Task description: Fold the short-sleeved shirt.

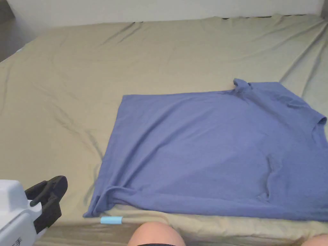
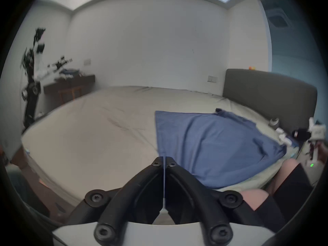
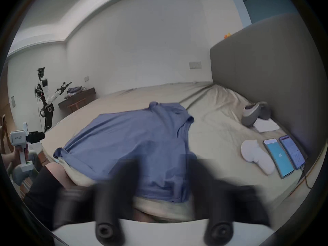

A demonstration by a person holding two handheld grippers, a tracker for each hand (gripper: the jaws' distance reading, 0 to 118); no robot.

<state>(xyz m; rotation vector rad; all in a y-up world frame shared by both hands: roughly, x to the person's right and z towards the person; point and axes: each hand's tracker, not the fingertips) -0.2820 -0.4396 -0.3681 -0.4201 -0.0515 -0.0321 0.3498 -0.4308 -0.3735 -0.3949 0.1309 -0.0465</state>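
At the near bed edge, the left gripper (image 2: 164, 163) hovers level off the bed's left corner, jaws pressed together on nothing. The right gripper (image 3: 163, 171), motion-blurred, hangs above the blue short-sleeved shirt's (image 1: 208, 150) near hem, jaws spread. The shirt lies flat on the tan bedsheet (image 1: 96, 64), collar to the right.

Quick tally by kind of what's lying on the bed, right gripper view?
Blue shirt: 1
Phones: 2
White sock-like item: 1
Grey padded item by the headboard: 1
White flat item beside it: 1
Total: 6
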